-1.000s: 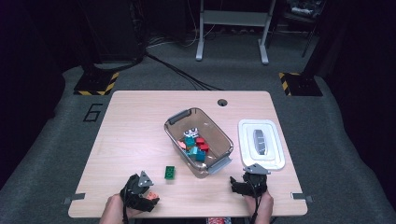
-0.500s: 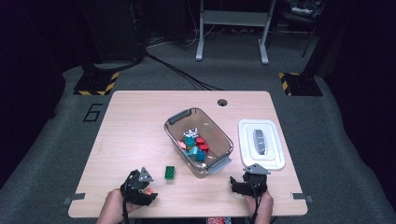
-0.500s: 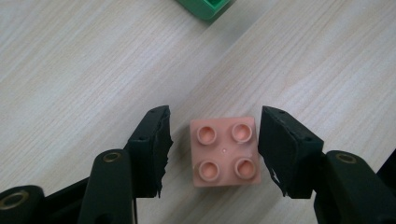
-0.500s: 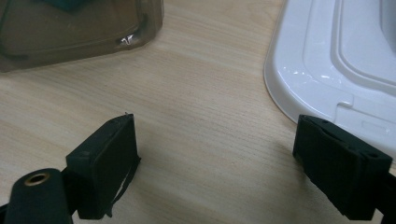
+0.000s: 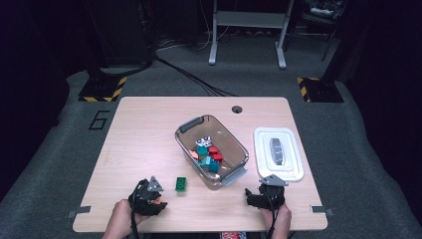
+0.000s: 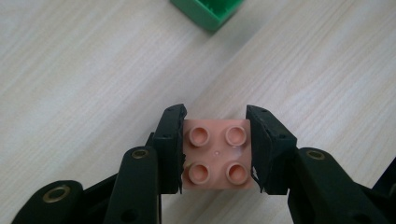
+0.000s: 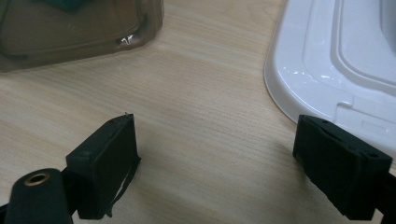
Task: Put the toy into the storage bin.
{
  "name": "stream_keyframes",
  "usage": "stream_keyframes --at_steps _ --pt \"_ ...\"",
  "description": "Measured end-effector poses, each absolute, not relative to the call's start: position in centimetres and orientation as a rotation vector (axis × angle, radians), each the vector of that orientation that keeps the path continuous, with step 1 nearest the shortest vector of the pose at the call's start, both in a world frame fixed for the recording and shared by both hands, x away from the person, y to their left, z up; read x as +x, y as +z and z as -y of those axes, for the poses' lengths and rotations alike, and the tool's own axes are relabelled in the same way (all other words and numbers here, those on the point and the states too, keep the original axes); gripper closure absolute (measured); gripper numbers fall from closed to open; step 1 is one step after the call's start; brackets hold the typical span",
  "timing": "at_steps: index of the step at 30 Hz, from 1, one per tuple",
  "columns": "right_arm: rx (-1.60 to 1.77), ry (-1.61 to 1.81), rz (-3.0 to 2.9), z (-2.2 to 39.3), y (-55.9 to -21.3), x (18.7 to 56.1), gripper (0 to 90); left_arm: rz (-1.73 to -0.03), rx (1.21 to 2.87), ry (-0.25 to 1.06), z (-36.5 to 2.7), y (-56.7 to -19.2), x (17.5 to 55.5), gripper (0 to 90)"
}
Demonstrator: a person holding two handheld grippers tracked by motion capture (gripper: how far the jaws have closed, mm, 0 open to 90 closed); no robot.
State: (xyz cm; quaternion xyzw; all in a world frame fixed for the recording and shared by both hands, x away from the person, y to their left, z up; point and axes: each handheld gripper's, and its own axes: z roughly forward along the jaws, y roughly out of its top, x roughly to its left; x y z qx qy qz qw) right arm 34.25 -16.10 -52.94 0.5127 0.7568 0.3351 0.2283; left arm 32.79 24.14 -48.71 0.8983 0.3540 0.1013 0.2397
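Near the tabletop's front edge, the left gripper (image 6: 216,154) has just been closing and now clamps one pink four-stud brick (image 6: 217,155) on the wood. The right gripper (image 7: 217,163) rests with its jaws spread wide and nothing between them. One green brick (image 5: 181,183) lies just beyond, on bare wooden table (image 5: 149,129). Mid-table stands one clear bin (image 5: 185,144) of several bricks; one white lid (image 5: 263,149) lies at the right edge. Grey carpet surrounds the table.
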Motion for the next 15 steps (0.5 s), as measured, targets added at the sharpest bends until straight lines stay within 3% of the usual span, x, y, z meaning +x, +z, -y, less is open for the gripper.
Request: stream_keyframes --at_steps 15 --pt "1.412 0.922 -2.084 16.1 -52.9 34.3 12.8 -0.932 2.377 0.361 -24.4 -43.6 36.2 58.9"
